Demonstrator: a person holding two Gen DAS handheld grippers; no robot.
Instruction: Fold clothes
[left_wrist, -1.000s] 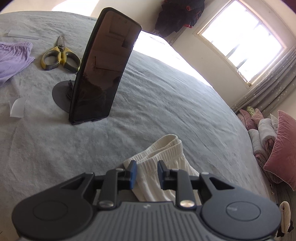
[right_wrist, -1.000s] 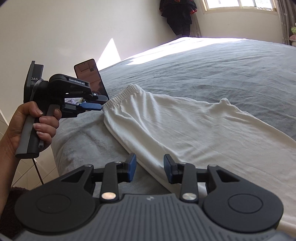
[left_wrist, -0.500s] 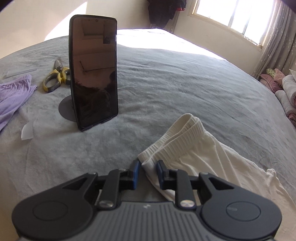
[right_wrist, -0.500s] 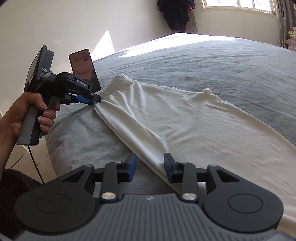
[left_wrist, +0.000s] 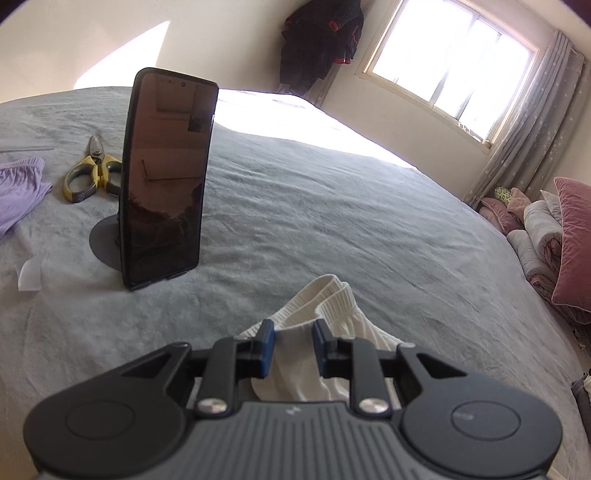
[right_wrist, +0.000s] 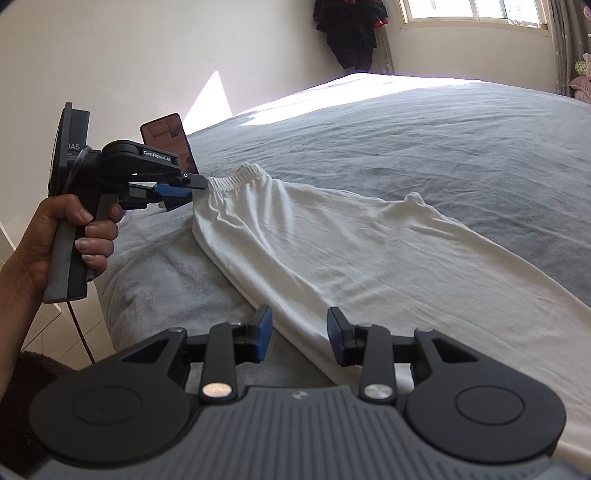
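Lengthwise, white trousers (right_wrist: 351, 251), waistband leftward.

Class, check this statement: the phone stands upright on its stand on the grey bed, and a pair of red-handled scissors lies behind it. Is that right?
One detail is wrong: the scissors have yellow-and-grey handles, not red, as the left wrist view shows. The phone does stand upright on its stand on the grey bed.

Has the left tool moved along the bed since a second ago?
No, not noticeably. In the right wrist view the left tool stays just below the standing phone, at its lower corner, clamped on the white garment's waistband.
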